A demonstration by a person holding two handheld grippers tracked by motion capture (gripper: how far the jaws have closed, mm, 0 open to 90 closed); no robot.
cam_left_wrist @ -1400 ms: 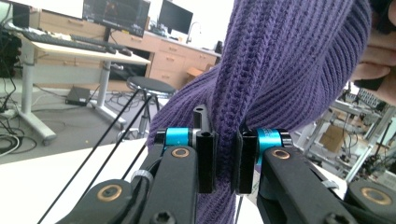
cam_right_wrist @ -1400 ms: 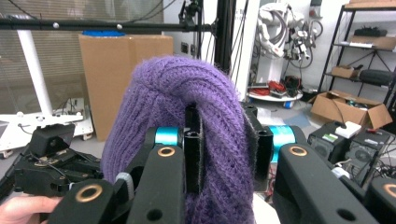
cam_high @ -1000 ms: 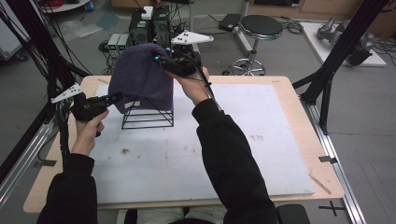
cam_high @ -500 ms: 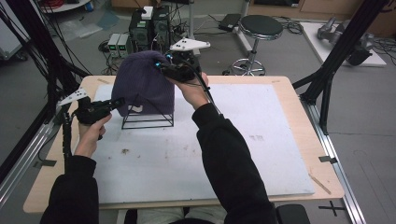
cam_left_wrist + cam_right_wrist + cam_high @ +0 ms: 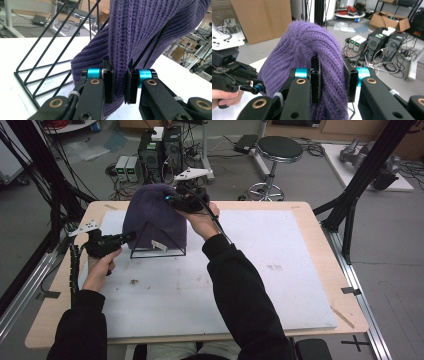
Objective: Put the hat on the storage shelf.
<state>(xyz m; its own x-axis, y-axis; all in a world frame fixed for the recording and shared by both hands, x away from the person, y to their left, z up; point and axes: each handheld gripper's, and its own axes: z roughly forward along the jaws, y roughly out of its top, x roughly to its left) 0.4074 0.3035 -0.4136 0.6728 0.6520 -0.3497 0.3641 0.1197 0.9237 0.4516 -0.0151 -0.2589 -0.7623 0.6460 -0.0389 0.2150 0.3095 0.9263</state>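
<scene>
A purple knit hat (image 5: 152, 217) is draped over a black wire rack (image 5: 159, 251) at the table's back left. My right gripper (image 5: 170, 200) is shut on a fold near the hat's top; in the right gripper view the purple knit hat (image 5: 312, 50) bulges between the pads, at my right gripper (image 5: 330, 80). My left gripper (image 5: 131, 237) sits at the hat's lower left edge. In the left gripper view my left gripper (image 5: 119, 82) pinches a hanging fold of the hat (image 5: 140, 32), with the rack's bars (image 5: 50, 47) to the left.
The white table top (image 5: 260, 280) lies in front and to the right of the rack. A round stool (image 5: 277, 150), computer boxes (image 5: 160, 150) and cables stand on the floor behind the table. Black frame posts (image 5: 360, 185) rise at the right.
The hat has been drawn further down over the wire rack. The right gripper stayed at the hat's top; the left gripper stayed at the lower left edge.
</scene>
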